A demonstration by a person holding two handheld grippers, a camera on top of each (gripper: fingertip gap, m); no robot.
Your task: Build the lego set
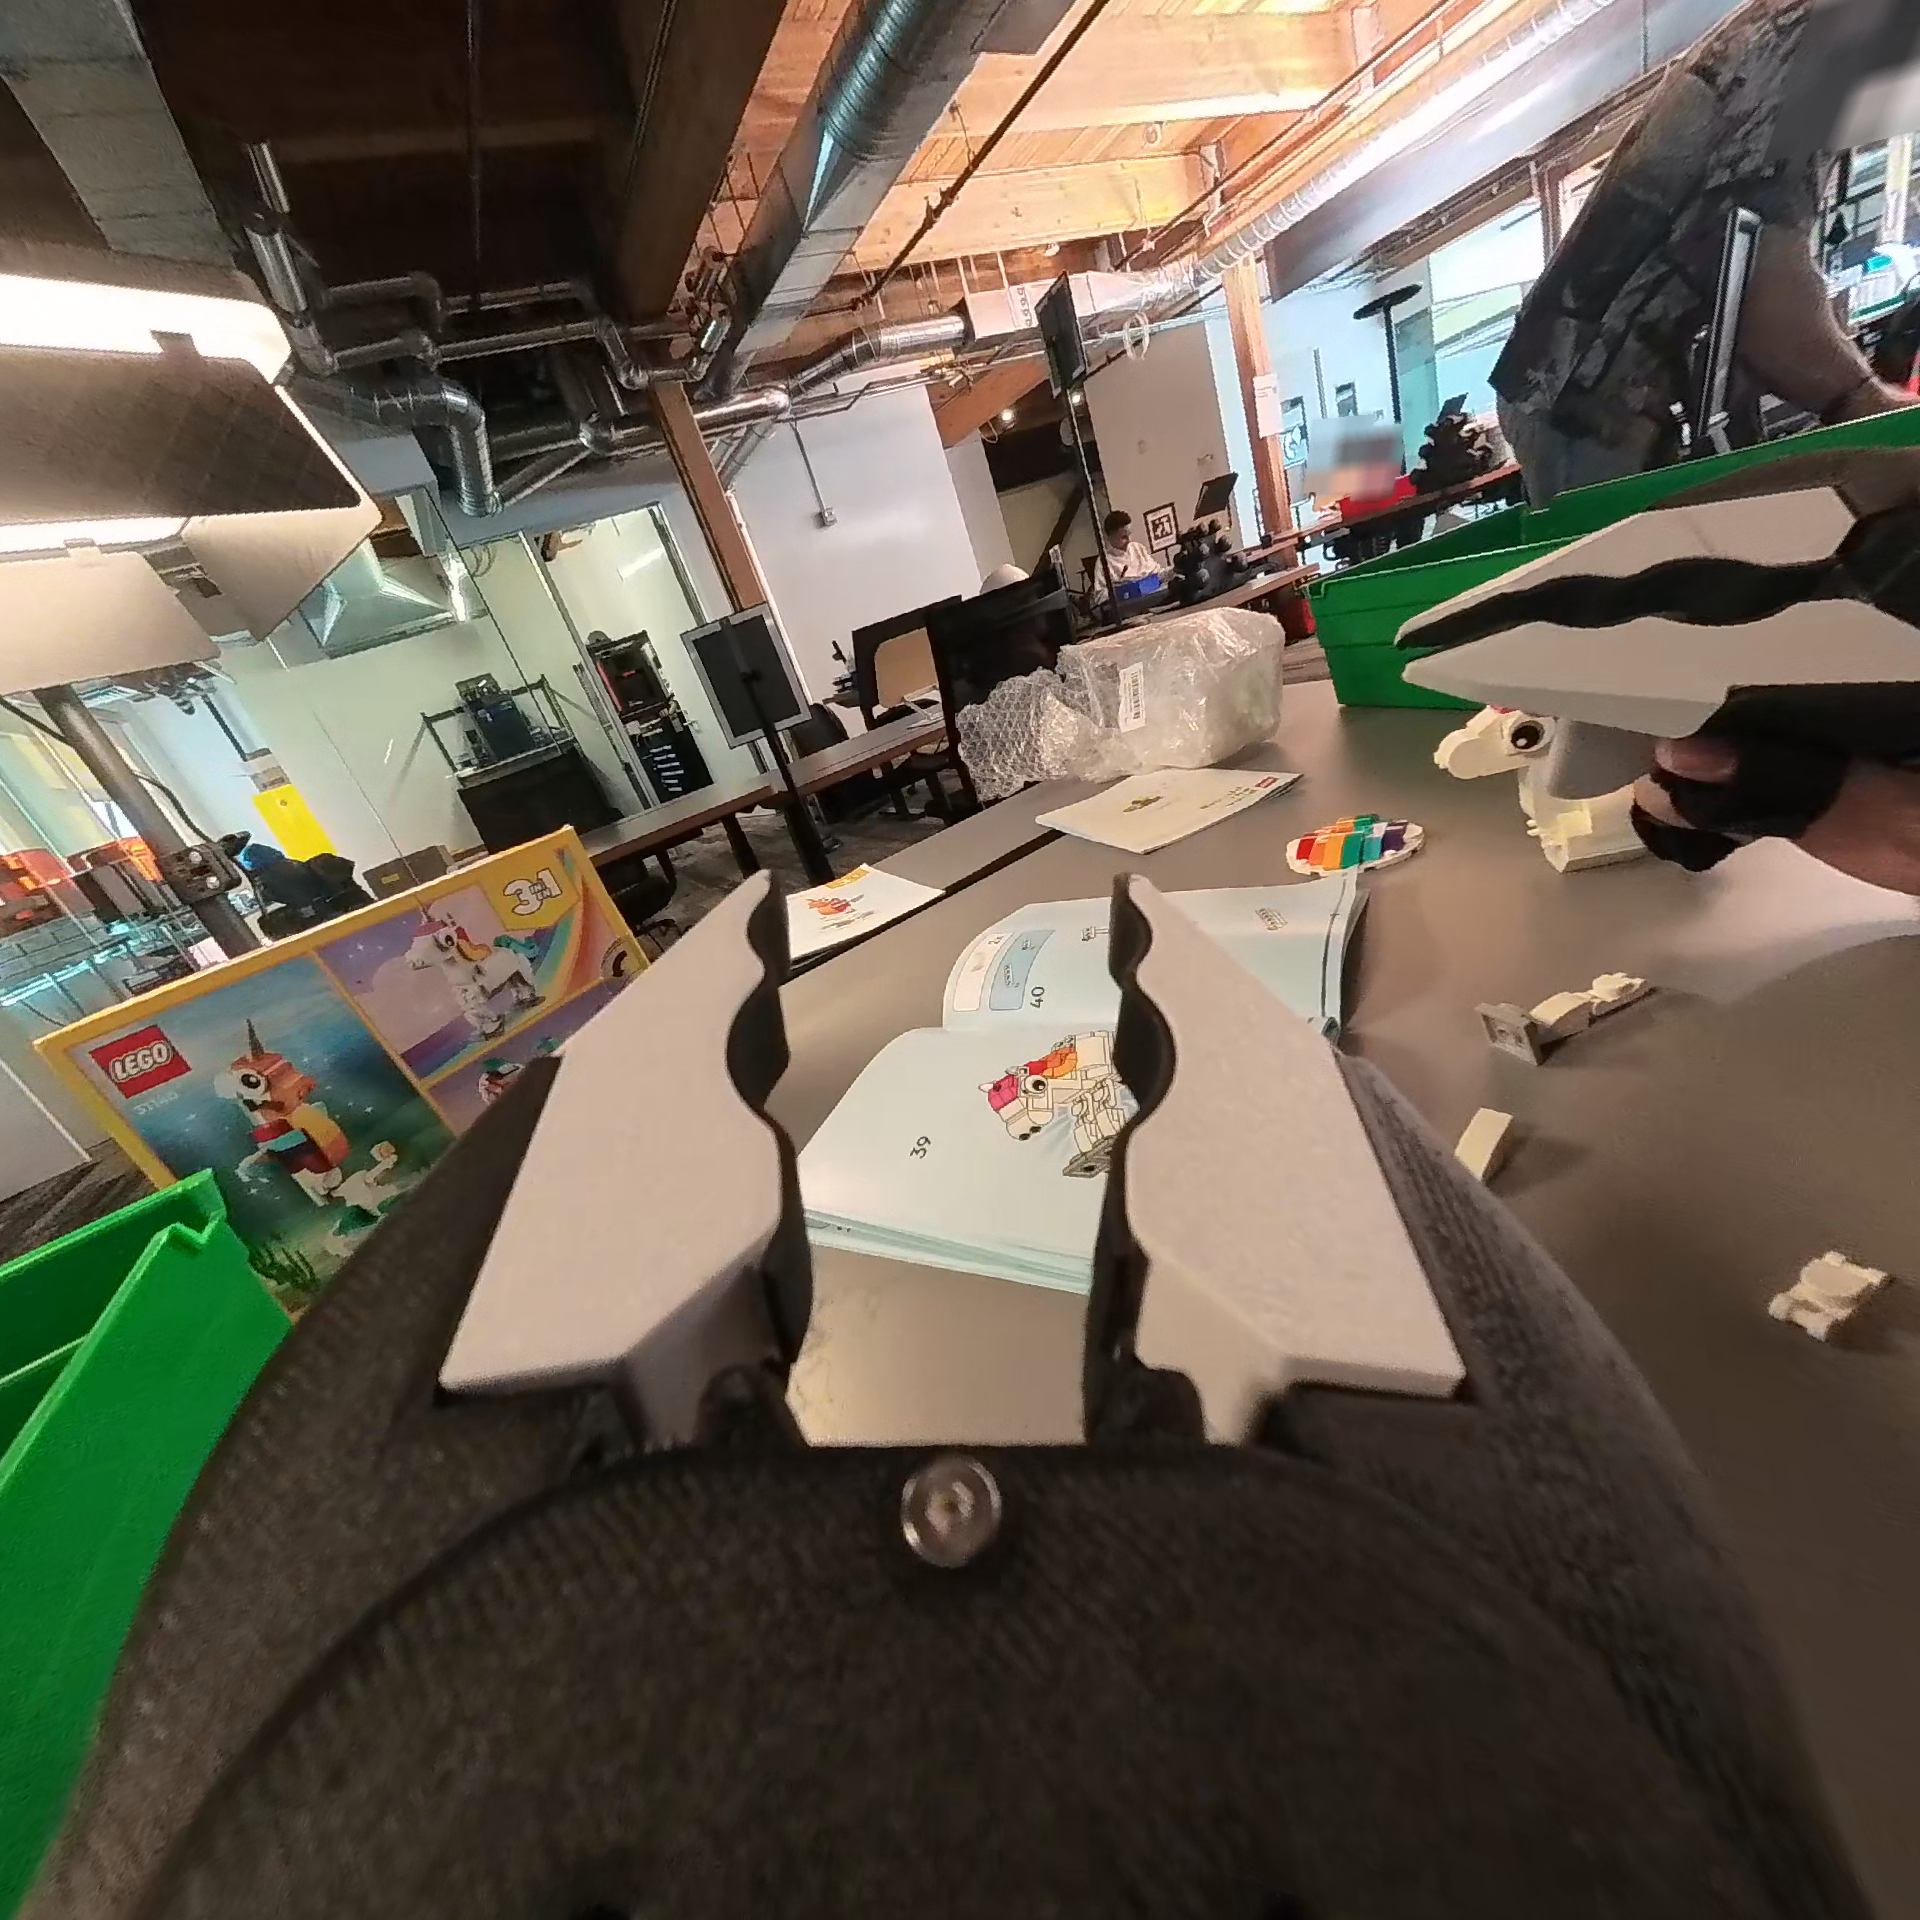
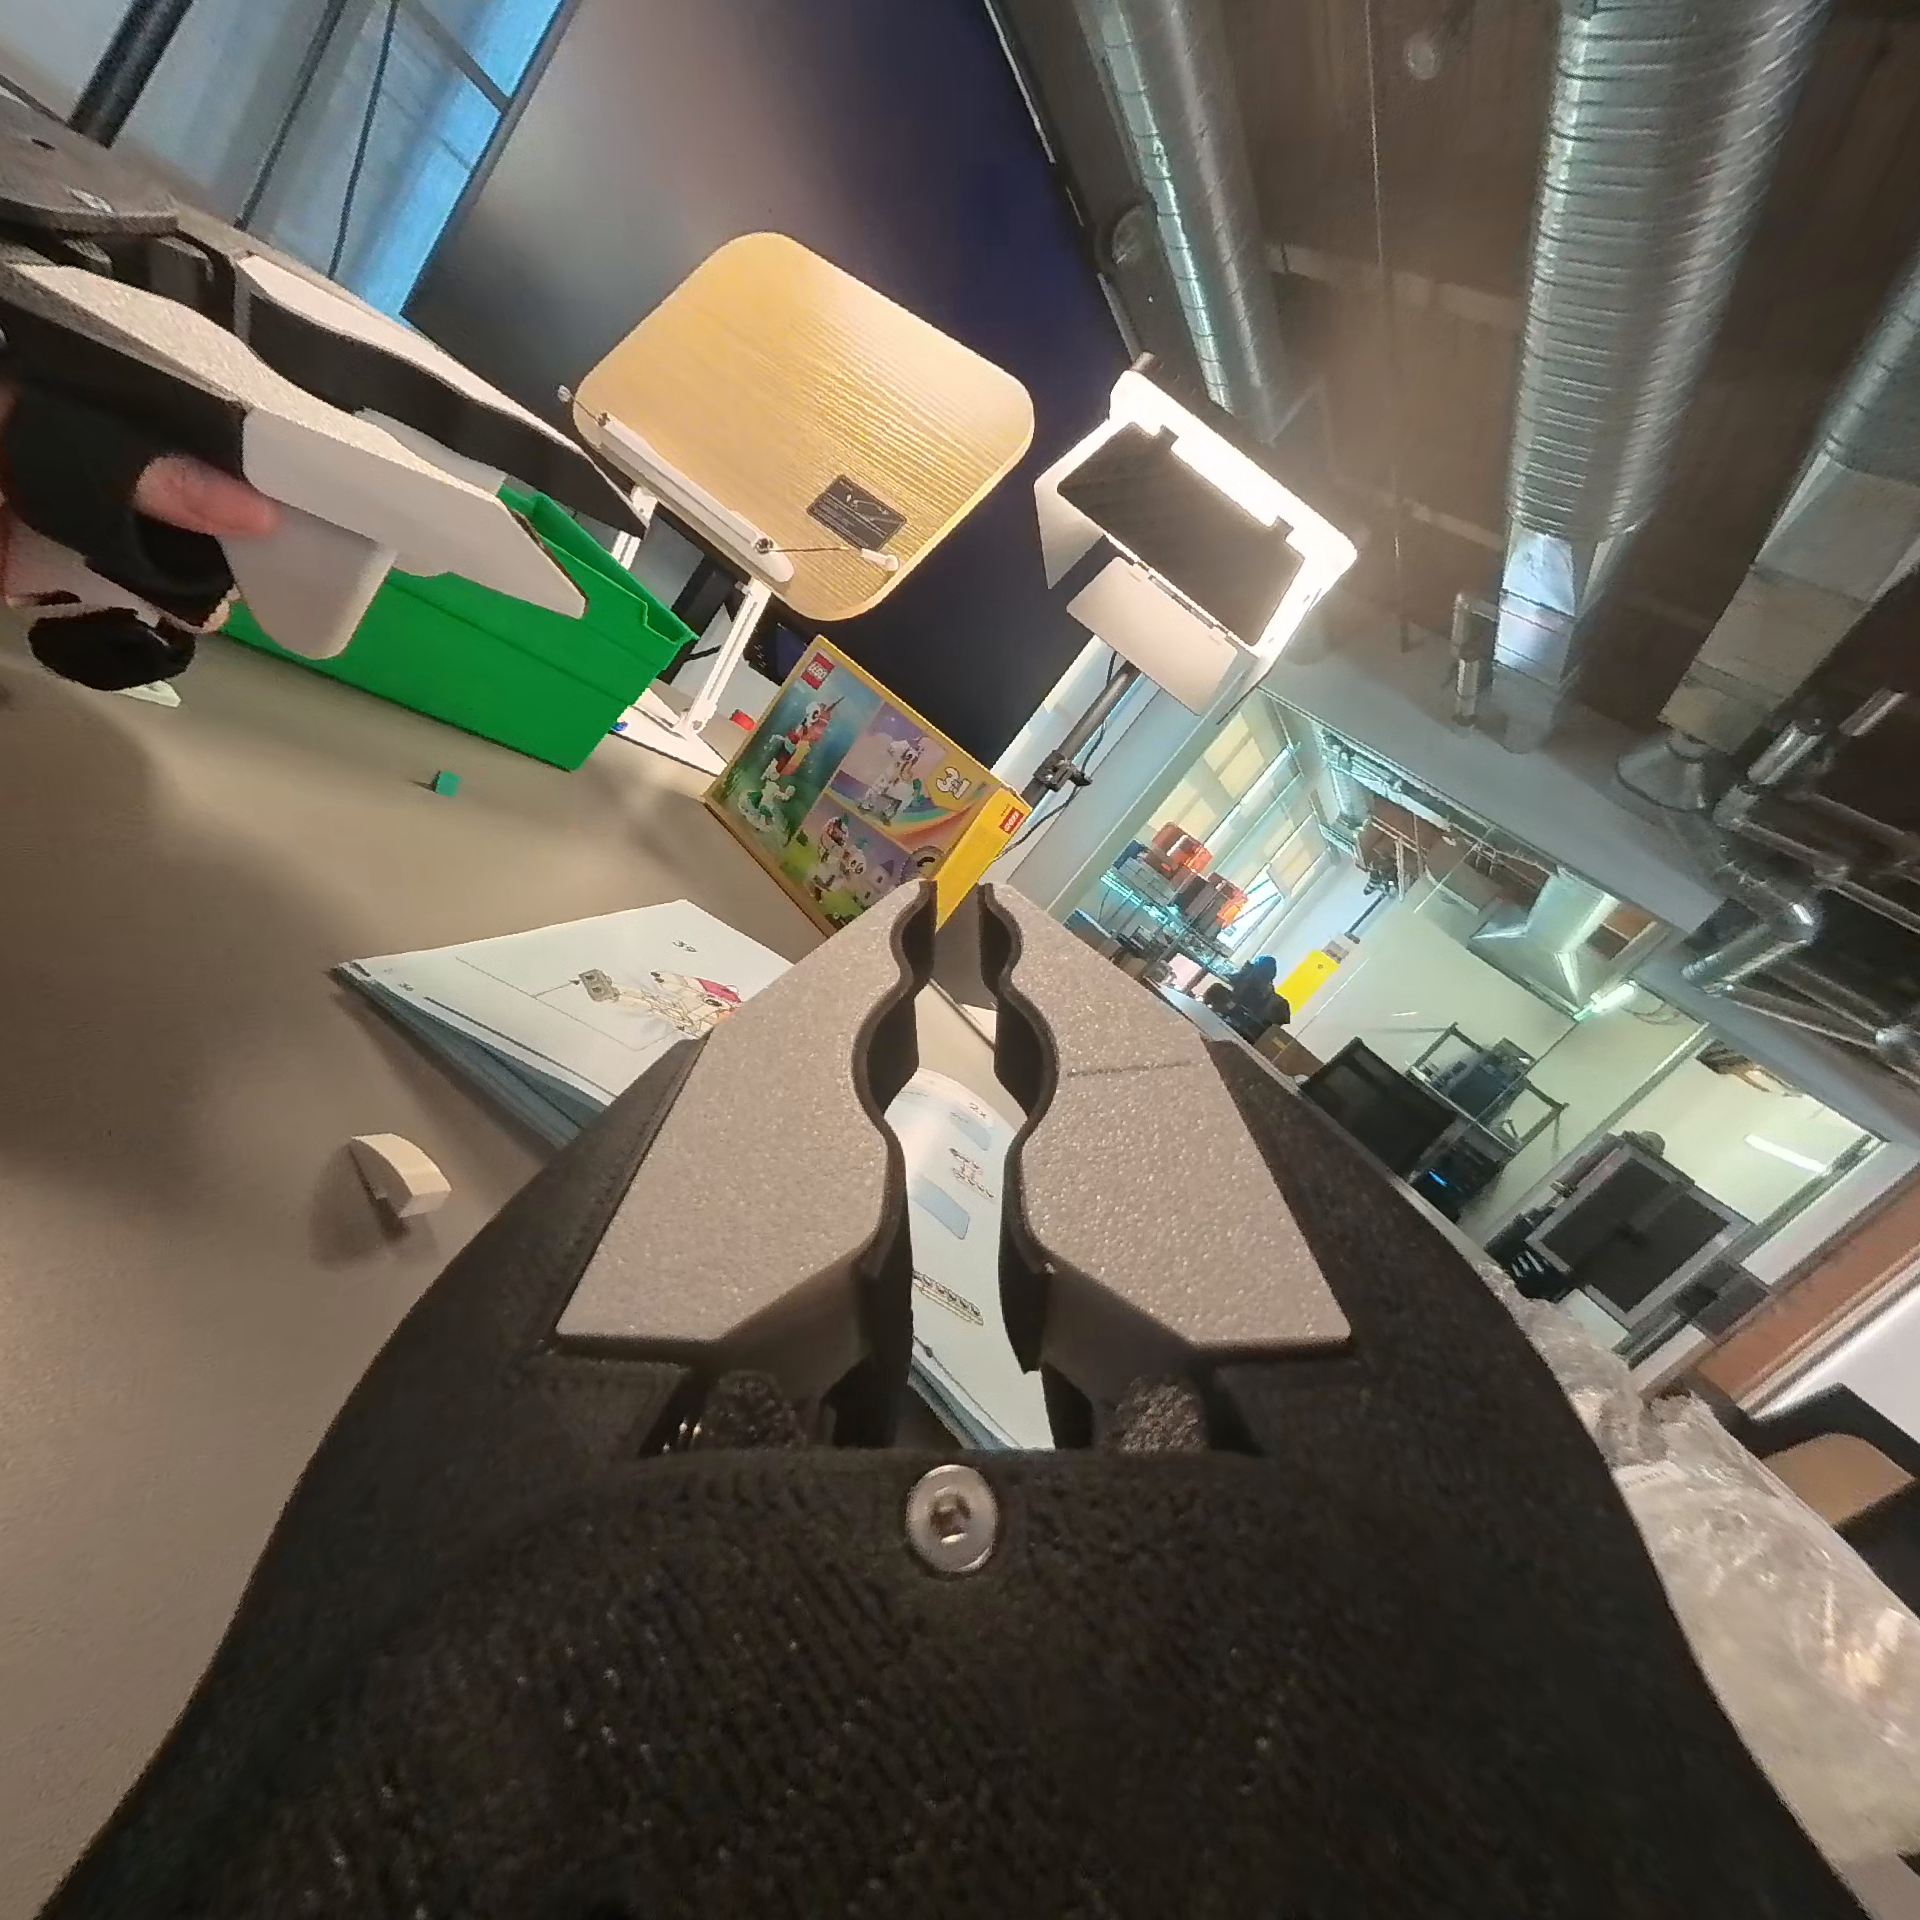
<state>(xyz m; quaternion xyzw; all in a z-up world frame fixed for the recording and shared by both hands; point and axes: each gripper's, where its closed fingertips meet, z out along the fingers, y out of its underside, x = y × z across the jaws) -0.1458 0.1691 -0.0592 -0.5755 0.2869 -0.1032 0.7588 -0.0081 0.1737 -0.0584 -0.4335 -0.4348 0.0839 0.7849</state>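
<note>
The left gripper (image 1: 940,904) is spread wide and holds nothing, above the open instruction booklet (image 1: 966,1153). The right gripper (image 2: 954,906) is almost pressed together, with only a narrow gap, and is also empty. The half-built white unicorn (image 1: 1548,790) stands farther on the grey table (image 1: 1714,1195), near loose white bricks (image 1: 1825,1290). I think it is best to check the page first, then pick one brick squarely.

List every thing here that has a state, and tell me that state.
Left tool: open, empty.
Right tool: nearly closed, empty.
Pale blue instruction booklet: open, flat on table.
Yellow Lego box: standing, leaning.
White brick unicorn: partly built, upright.
Loose white bricks: scattered, unattached.
</note>
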